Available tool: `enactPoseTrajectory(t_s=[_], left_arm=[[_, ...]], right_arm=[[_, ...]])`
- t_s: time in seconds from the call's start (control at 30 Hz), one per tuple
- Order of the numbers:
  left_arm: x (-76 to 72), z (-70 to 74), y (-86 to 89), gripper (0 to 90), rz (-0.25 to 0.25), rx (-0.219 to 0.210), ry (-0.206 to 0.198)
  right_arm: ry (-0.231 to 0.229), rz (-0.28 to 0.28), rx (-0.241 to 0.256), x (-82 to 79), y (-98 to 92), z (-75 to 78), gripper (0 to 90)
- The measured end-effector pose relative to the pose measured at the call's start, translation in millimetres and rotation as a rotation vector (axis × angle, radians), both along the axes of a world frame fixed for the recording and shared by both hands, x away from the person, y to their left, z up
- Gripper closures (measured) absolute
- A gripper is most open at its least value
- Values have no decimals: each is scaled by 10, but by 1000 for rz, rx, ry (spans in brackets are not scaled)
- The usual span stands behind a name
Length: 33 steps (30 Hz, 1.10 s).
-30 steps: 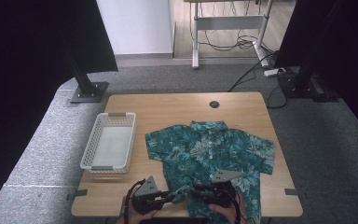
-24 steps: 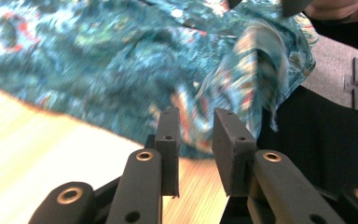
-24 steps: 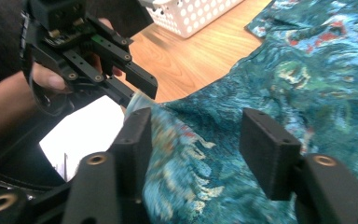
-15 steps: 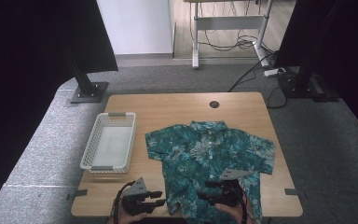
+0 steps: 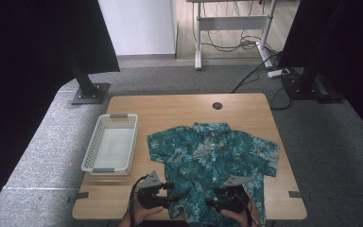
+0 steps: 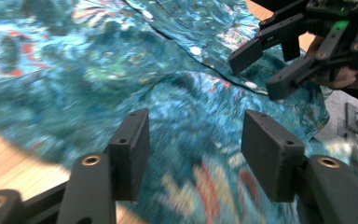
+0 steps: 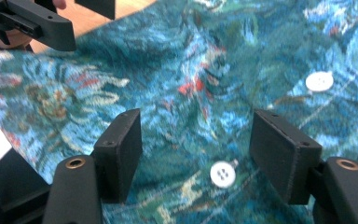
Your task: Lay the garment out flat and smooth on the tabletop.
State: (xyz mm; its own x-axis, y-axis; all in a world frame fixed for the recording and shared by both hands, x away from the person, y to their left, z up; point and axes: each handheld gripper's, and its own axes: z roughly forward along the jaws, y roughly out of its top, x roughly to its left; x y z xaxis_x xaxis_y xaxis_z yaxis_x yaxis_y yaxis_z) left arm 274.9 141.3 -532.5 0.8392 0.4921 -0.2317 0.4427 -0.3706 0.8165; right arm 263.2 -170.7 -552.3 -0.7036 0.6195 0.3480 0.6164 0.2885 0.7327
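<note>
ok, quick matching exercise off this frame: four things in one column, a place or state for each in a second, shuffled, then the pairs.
Things:
1. shirt
2. basket
3. left gripper
4. round hole

Places or states:
A. in the tabletop near the far edge
B. spread flat, teal with a floral print
C. white, left of the shirt
D. jaws open at the shirt's near hem

Pairs: 1-B, 2-C, 3-D, 4-A
</note>
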Motion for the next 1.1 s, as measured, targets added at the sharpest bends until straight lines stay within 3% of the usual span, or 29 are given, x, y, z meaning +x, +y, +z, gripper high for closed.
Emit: enactPoseTrajectory(t_s=[0.03, 0.07, 0.1, 0.27, 0.5, 0.53, 0.63, 0.73, 1.03, 1.1], left_arm=[[0, 0, 0, 397, 0, 0, 0], [-2, -50, -95, 396, -26, 44, 5], [-2, -50, -95, 393, -26, 44, 5], [-67, -170, -187, 379, -89, 155, 22], [-114, -182, -114, 361, -83, 152, 28], [-138, -183, -81, 358, -81, 155, 22], [-161, -181, -53, 351, -79, 161, 19], [-190, -181, 3, 350, -74, 161, 18], [-334, -172, 163, 332, -68, 160, 35], [-369, -160, 176, 323, -50, 172, 20]], right_arm=[[0, 0, 0, 0, 0, 0, 342], [0, -1, -9, -20, -20, -17, 331], [0, -1, -9, -20, -20, -17, 331], [-20, -56, -21, -60, -200, -10, 311], [-25, -132, -30, -82, -427, -27, 291], [-36, -148, -65, -97, -460, -41, 282], [-47, -159, -76, -118, -490, -50, 283], [-77, -173, -123, -142, -518, -48, 282], [-80, -177, -113, -139, -559, -56, 282], [-84, -180, -113, -151, -557, -60, 282]])
